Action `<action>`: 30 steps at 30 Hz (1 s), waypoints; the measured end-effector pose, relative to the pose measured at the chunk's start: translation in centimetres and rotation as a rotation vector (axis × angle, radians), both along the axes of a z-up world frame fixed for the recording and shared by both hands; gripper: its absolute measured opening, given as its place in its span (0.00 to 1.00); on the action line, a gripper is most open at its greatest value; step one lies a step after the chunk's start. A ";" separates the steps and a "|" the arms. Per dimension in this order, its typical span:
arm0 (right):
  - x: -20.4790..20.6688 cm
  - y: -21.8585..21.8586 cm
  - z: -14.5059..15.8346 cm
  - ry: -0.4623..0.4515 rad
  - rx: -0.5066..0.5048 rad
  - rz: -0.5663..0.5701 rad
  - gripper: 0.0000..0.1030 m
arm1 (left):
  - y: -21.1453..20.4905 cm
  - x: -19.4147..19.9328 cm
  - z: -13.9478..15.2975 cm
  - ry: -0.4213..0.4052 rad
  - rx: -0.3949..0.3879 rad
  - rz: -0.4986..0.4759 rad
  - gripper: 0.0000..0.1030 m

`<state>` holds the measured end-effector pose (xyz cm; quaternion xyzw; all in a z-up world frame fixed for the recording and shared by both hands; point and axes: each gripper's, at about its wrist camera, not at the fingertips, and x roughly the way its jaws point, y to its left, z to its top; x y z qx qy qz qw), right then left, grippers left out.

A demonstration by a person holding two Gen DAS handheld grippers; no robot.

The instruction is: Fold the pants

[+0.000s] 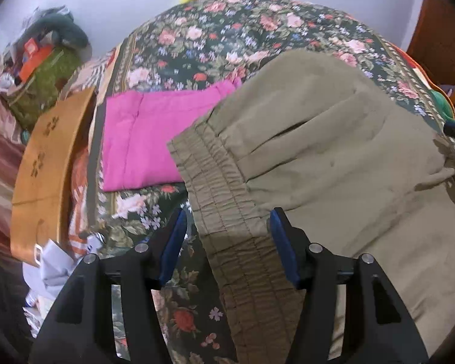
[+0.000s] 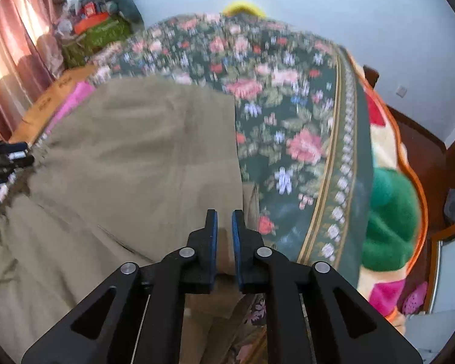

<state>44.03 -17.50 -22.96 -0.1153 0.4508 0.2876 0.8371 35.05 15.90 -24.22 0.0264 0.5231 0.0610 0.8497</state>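
Khaki pants (image 1: 333,157) lie on the floral bedspread (image 1: 227,36). Their gathered elastic waistband (image 1: 227,212) runs between the fingers of my left gripper (image 1: 227,224), which is open around it. In the right wrist view the pants (image 2: 130,157) spread to the left, folded over with a straight edge. My right gripper (image 2: 224,221) has its jaws close together with khaki cloth between them at the pants' right edge. The left gripper shows as a dark shape at that view's left edge (image 2: 6,157).
A folded pink garment (image 1: 154,133) lies on the bed beyond the waistband. A wooden board (image 1: 48,163) stands at the bed's left side, with clutter (image 1: 45,60) behind. A green and orange blanket (image 2: 391,218) hangs at the bed's right edge. Pink curtains (image 2: 12,60) hang on the left.
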 end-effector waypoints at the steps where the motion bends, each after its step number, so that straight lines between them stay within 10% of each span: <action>1: 0.0 0.0 0.6 -0.013 0.013 0.001 0.17 | -0.1 0.0 0.5 -0.011 0.004 -0.006 0.63; 14: 1.9 3.5 6.1 -0.169 0.148 0.017 0.53 | 2.6 2.7 5.3 -0.162 -0.015 0.070 0.81; 30: 11.0 8.1 -2.0 0.018 0.084 -0.015 0.57 | 6.4 7.7 -2.9 -0.019 0.001 0.185 0.84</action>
